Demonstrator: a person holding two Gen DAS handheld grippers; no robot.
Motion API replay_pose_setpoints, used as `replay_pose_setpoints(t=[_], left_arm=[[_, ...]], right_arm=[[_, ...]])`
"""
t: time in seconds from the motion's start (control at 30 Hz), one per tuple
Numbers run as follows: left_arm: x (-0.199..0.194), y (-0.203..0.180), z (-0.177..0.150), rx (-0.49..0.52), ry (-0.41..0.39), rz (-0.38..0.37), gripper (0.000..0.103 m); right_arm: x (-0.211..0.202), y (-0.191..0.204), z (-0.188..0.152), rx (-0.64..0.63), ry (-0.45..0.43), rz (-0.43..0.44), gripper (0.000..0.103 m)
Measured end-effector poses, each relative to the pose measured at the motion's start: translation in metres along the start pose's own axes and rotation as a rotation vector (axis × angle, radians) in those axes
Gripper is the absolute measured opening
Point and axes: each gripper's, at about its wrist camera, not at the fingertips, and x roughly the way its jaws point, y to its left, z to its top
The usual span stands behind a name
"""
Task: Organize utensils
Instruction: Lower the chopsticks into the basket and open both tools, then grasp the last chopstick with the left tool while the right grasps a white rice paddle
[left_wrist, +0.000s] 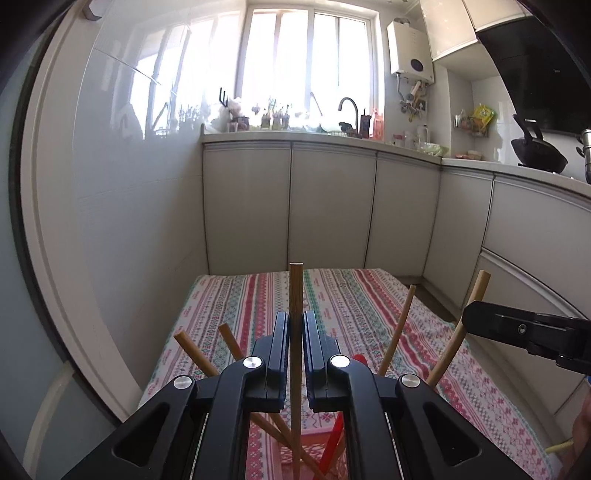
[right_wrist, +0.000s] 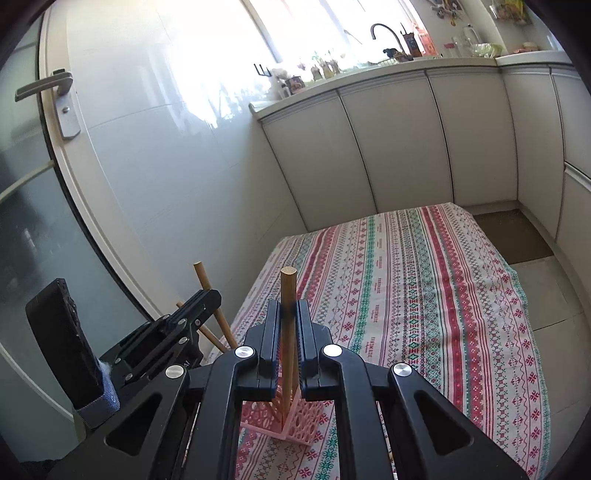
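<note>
On the striped tablecloth (right_wrist: 424, 280) near its front edge, your left gripper (left_wrist: 294, 332) and right gripper (right_wrist: 288, 325) each pinch a chopstick (left_wrist: 295, 291) upright, probably so it drops straight into the pink holder (right_wrist: 295, 424) among the other chopsticks (left_wrist: 397, 328).

The tablecloth (right_wrist: 424, 295) bears repeated printed words, too small to read.

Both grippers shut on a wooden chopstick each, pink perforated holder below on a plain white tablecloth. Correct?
Not quite: the tablecloth is not plain white; it has red, green and white patterned stripes, as the right wrist view shows. The rest holds: the left gripper and right gripper each clamp a wooden chopstick above the pink perforated holder.
</note>
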Motion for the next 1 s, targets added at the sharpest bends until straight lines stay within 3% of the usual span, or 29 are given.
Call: replay_pose_setpoints(t=[0.2,0.27,0.33,0.4,0.63,0.77,1.0], left_arm=[[0.001,0.002,0.001,-0.016,0.049,-0.012,0.013],[0.000,0.004,0.003,-0.033,0.074,-0.021,0.024],[-0.003,0.005,0.005,-0.047,0.092,-0.025,0.035],[-0.007,0.006,0.008,-0.061,0.112,-0.025,0.044],[-0.025,0.005,0.016,-0.108,0.228,-0.020,0.076],[-0.039,-0.003,0.012,-0.107,0.304,-0.032,0.086],[-0.051,-0.030,-0.002,-0.068,0.438,-0.081,0.089]], right_arm=[[-0.005,-0.008,0.002,0.046,0.020,0.019,0.010],[-0.009,-0.010,0.004,0.062,0.019,0.025,0.014],[-0.015,-0.012,0.006,0.074,0.017,0.034,0.031],[-0.024,-0.013,0.007,0.087,0.006,0.045,0.037],[-0.055,-0.031,0.009,0.124,0.054,-0.021,0.046],[-0.070,-0.054,0.002,0.163,0.119,-0.092,0.049],[-0.091,-0.097,-0.020,0.225,0.243,-0.214,0.057]])
